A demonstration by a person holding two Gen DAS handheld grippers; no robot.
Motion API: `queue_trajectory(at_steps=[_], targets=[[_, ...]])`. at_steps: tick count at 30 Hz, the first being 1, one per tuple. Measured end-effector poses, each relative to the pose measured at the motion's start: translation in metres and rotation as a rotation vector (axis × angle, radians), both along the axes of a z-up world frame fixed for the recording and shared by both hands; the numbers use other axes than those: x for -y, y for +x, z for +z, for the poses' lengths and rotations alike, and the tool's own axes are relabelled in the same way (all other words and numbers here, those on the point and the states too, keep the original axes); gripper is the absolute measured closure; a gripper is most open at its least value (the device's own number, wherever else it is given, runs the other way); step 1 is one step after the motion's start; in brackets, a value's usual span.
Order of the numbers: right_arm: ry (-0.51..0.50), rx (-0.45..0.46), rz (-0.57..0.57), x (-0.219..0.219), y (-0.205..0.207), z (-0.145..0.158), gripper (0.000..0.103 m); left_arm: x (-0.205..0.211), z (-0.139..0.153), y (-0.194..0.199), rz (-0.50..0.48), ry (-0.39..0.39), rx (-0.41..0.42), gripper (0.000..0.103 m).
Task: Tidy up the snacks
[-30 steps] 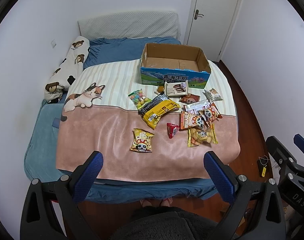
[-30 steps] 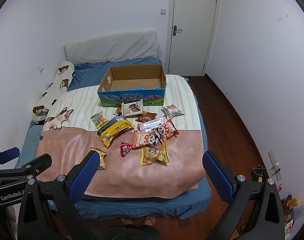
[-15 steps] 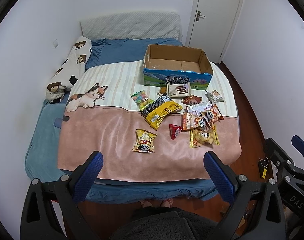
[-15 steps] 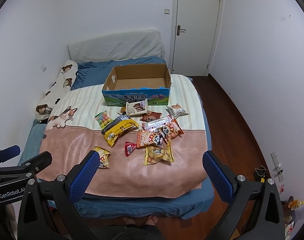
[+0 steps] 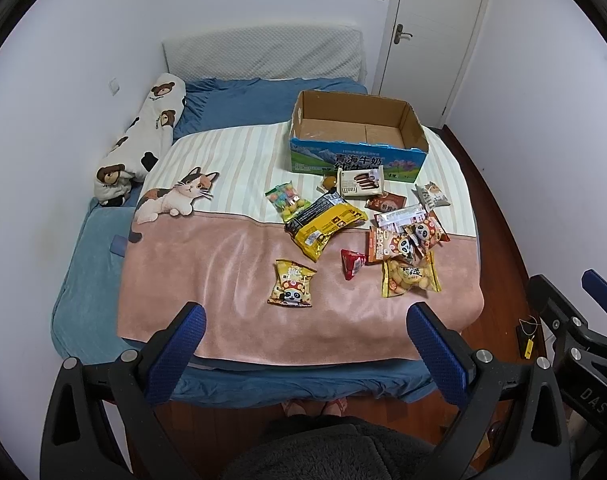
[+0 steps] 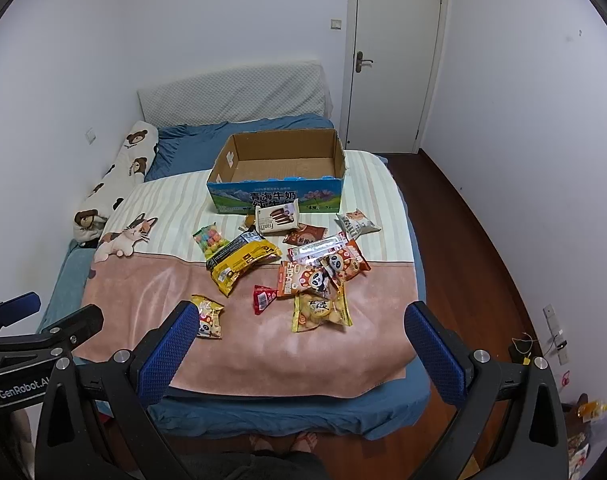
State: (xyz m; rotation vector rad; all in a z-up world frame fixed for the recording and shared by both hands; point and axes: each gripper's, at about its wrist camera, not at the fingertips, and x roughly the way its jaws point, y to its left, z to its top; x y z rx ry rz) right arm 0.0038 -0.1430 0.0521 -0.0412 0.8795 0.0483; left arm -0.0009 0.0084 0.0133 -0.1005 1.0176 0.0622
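Several snack packets lie on the bed blanket (image 5: 223,264): a yellow panda bag (image 5: 291,289), a black-and-yellow bag (image 5: 323,224), a small red packet (image 5: 352,264), a yellow biscuit bag (image 5: 409,276) and a white Franzzi pack (image 5: 361,183). An open, empty cardboard box (image 5: 357,136) with a blue front stands behind them; it also shows in the right wrist view (image 6: 279,172). My left gripper (image 5: 303,344) is open and empty, above the bed's near edge. My right gripper (image 6: 299,344) is open and empty, to the right of the left.
A bear-print bolster (image 5: 143,140) lies along the left wall. A grey headboard cushion (image 5: 263,56) is at the far end. A closed white door (image 6: 391,60) is at the back right. Wooden floor (image 6: 463,232) runs along the bed's right side.
Both views have shifted slightly; the bed and snacks sit a little further right and lower in frame. Nothing on the bed has moved. Both grippers stay open.
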Motion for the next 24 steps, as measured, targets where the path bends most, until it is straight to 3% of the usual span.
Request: queue_trajectory(at_steps=[24], targets=[[0.018,-0.009,0.0,0.0024,0.0066,-0.0015,0.0,-0.0028,0.002,-0.0011,-0.003,0.006,0.006,0.0]])
